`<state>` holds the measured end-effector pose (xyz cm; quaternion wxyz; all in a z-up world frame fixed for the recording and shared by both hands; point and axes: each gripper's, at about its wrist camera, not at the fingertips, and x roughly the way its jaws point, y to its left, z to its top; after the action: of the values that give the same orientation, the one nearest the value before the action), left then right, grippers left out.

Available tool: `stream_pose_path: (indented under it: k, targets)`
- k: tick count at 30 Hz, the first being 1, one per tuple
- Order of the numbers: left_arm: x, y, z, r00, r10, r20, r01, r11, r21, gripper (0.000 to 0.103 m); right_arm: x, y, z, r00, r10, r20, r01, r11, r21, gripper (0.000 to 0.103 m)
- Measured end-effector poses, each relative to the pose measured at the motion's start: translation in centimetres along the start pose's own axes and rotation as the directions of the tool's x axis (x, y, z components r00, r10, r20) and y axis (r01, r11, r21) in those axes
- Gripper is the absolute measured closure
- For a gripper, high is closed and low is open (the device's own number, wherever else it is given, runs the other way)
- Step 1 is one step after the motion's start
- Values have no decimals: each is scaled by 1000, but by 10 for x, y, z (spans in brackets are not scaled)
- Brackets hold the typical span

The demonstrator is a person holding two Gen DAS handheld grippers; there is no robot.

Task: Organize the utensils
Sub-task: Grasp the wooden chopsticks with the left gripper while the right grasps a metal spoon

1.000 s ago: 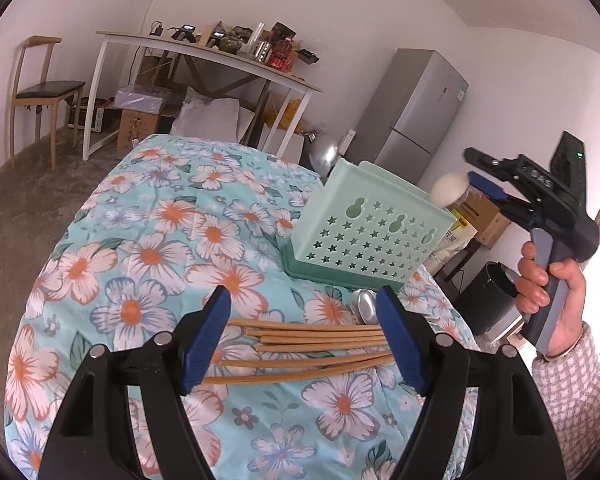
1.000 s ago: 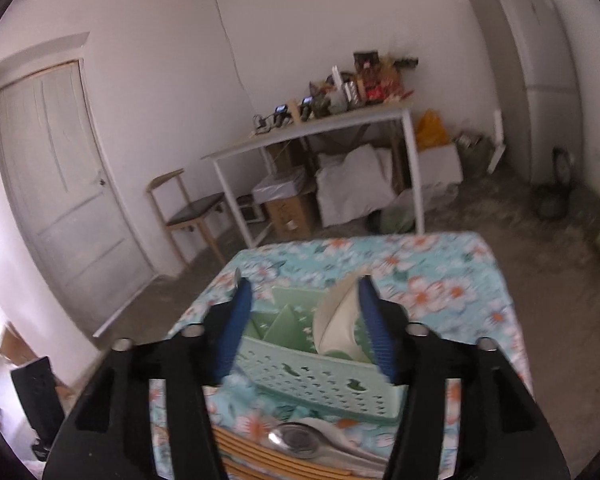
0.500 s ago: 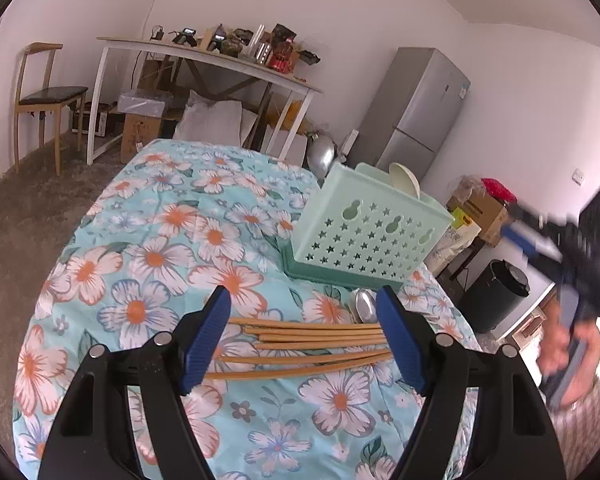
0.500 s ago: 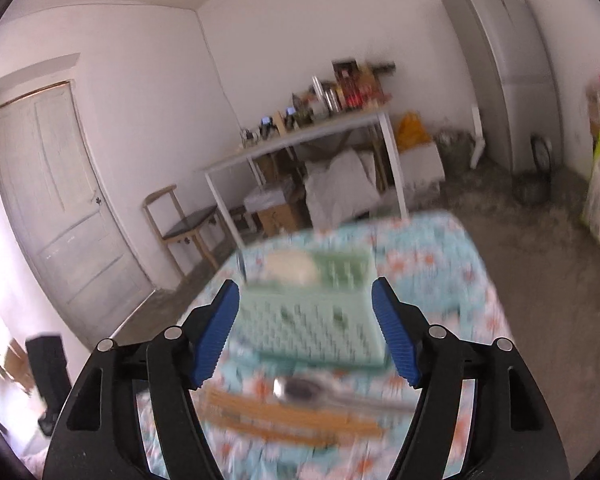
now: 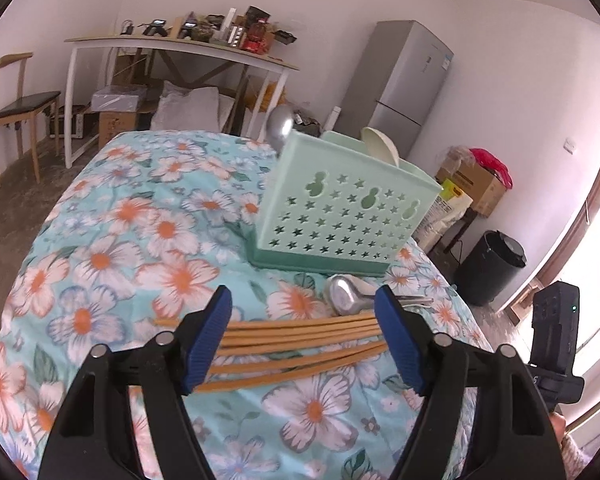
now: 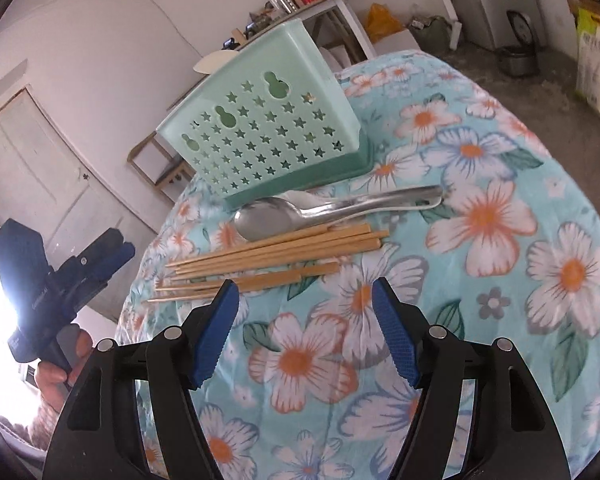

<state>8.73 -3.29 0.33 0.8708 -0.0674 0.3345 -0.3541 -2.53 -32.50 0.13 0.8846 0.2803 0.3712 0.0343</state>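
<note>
- Fridge (image 5: 404, 84), upper right of the left wrist view: a small label on its door, too small to read.
- Sack (image 6: 594, 68), far right of the right wrist view: printed lettering, illegible.
- No text reads clearly anywhere.

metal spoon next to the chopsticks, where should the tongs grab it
Grip the metal spoon by its handle's free end, coming from above, tongs straddling its narrow width. It lies flat; the bowl end touches the chopsticks and sits close to the green basket.
</note>
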Motion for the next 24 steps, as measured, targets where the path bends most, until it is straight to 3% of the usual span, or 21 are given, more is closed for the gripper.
stream_pose_path:
  k: [4,8,15,20,24]
  targets:
    - [17,-9,8,999,-30,-28,31,999,10,46,4,-7,0,1000,30,-6,-30,999,12,44]
    - [31,-11,14,999,-29,-43,29,1000,-10,57,4,10,9,1000,18,20,-17,998,-64,46]
    - [42,16,7,993,84,-86,-93,991,-100,74,31,71,30,998,-16,68,35,956,-293,47]
    - [35,34,1,987,141,-80,-151,979,-137,76,66,94,35,995,-77,60,94,929,-358,51]
    - [28,40,-2,987,151,-60,-158,978,-138,76,89,103,32,988,-149,37,152,907,-393,56]
